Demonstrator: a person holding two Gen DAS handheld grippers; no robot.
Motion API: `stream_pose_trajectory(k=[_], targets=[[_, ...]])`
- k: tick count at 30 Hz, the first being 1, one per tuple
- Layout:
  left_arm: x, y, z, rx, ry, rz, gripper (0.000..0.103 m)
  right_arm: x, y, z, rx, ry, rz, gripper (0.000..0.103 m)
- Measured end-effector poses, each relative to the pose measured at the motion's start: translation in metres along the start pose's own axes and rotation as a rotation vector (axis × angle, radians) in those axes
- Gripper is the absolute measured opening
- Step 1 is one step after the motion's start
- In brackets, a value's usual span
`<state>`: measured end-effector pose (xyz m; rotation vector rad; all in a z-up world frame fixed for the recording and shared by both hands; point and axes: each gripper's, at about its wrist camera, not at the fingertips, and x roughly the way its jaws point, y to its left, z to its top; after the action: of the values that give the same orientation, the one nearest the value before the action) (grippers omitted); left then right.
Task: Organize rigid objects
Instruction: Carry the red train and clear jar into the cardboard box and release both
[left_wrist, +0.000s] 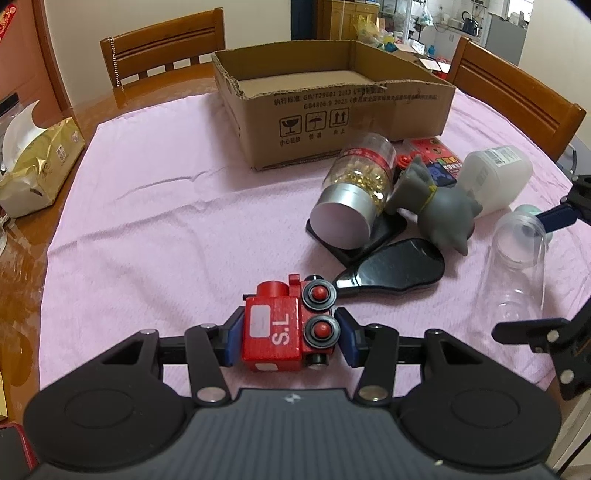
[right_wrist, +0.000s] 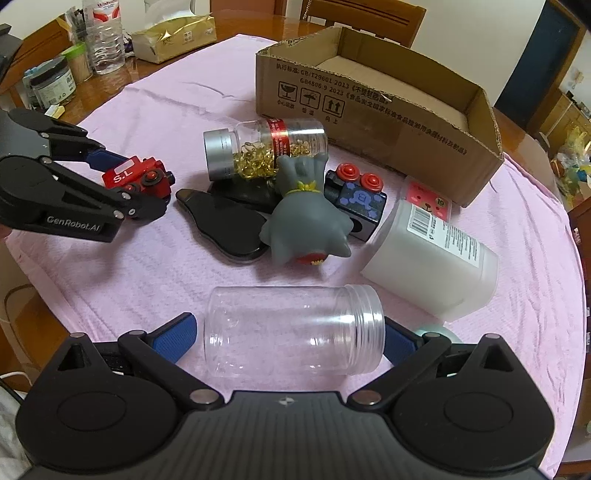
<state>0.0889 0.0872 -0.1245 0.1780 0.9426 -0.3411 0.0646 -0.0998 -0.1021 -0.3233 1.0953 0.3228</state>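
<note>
Dining room w/ wooden chairs; round wooden counter (left_wrist: 22, 258) covered by a pink cloth (left_wrist: 166, 206). Open cardboard box (left_wrist: 332, 110) at far centre, tissue pack (left_wrist: 37, 166) at far left edge.

Left hand-held gripper (left_wrist: 290, 332): blue pads clamped on either side of a red toy train (left_wrist: 284, 328) marked "S.L", at near centre of the cloth.

Right hand-held gripper (right_wrist: 291, 332): fingers apart, straddling a clear empty jar (right_wrist: 291, 328) lying on its side, lidless; whether the pads touch its ends can't be told.

Pile between box and grippers: capsule bottle (left_wrist: 354, 184) w/ silver cap lying on its side, grey toy cat (left_wrist: 439, 206) just right of it, black paddle-shaped item (left_wrist: 391, 269) near the train, blue-and-black toy block (right_wrist: 356, 201) w/ red studs, white plastic container (right_wrist: 432, 258) on its side at right, pink card box (right_wrist: 428, 195) beside the cardboard box.
</note>
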Motion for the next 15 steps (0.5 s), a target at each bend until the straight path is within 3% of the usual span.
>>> stream_pose_trajectory(k=[4, 15], targets=[[0.0, 0.004, 0.003, 0.012, 0.019, -0.023, 0.048, 0.002, 0.002, 0.004, 0.005, 0.022, -0.029, 0.093], [-0.013, 0.013, 0.015, 0.093, 0.065, -0.069, 0.048, -0.019, -0.003, 0.019, 0.077, 0.025, -0.053, 0.093]])
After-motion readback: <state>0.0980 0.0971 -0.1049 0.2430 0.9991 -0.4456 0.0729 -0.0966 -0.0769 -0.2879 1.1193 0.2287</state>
